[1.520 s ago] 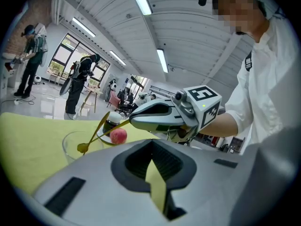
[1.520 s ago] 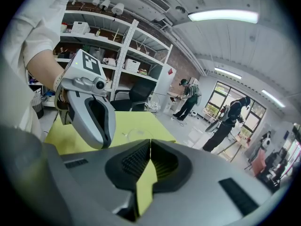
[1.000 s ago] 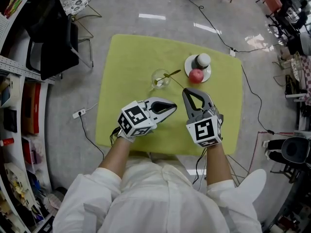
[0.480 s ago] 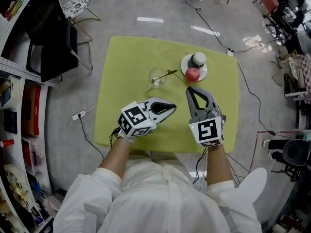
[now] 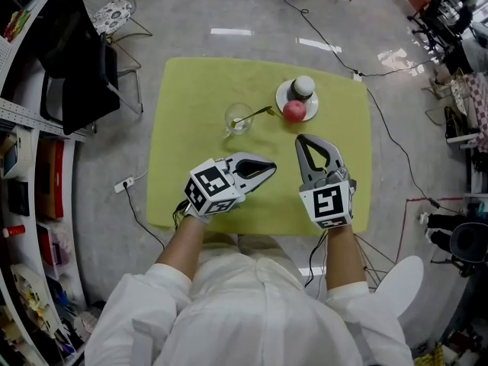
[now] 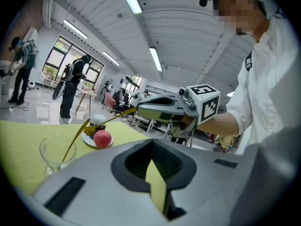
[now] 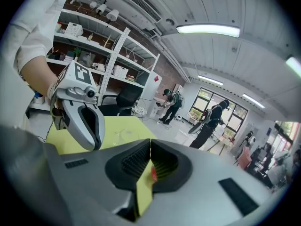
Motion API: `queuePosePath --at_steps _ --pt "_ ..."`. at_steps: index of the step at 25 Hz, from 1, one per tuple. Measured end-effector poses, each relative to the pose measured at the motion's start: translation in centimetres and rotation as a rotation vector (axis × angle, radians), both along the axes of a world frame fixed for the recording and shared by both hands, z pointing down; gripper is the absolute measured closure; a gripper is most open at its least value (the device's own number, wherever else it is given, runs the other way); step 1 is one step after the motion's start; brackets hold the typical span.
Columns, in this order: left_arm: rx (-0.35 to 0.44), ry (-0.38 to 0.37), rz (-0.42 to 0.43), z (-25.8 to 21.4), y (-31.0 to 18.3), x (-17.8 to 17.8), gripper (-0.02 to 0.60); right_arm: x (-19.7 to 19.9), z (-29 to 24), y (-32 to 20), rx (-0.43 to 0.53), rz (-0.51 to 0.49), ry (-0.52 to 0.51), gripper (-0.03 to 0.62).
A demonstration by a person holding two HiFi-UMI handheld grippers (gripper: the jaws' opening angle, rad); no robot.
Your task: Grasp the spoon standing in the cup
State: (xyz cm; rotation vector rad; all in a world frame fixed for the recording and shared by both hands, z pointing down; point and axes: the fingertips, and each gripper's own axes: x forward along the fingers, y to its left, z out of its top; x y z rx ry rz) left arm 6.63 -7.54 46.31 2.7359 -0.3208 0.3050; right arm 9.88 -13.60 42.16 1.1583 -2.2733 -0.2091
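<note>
A clear glass cup (image 5: 238, 118) stands on the yellow-green tablecloth (image 5: 198, 90), with a gold-handled spoon (image 5: 258, 113) leaning out of it to the right. My left gripper (image 5: 272, 168) lies near the front of the table, pointing right, shut and holding nothing. My right gripper (image 5: 304, 139) points away from me, below the plate, also shut and holding nothing. Both are well short of the cup. In the left gripper view the cup (image 6: 55, 152) and spoon (image 6: 75, 138) sit at lower left, and the right gripper (image 6: 141, 109) reaches in from the right. The right gripper view shows the cup (image 7: 126, 135) faintly beyond the left gripper (image 7: 95, 145).
A white plate (image 5: 283, 94) right of the cup holds a red apple (image 5: 293, 111) and a white-topped dark object (image 5: 303, 88). A black chair (image 5: 80, 59) and shelves stand left of the table. Cables run over the floor. People stand far off in the room (image 6: 70, 86).
My right gripper has drifted a little to the right, away from the cup. The left gripper has kept its place. Both stay shut.
</note>
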Motion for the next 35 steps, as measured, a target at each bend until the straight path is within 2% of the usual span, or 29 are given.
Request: queuePosePath --at_steps 7,14,21,35 --pt "-0.001 -0.003 0.009 0.1 0.7 0.5 0.578 1.2 1.1 1.3 -0.038 0.016 -0.005 0.588" --pt "-0.008 -0.015 0.003 0.4 1.5 0.7 0.578 0.9 3.6 3.0 -0.114 -0.018 -0.014 0.586" --pt "-0.029 -0.02 -0.038 1.1 2.2 -0.4 0.578 -2.2 5.4 4.6 -0.178 -0.121 -0.035 0.588" --pt "-0.054 -0.044 -0.164 2.0 2.8 -5.1 0.578 -9.5 7.8 5.5 -0.283 -0.293 -0.078 0.588"
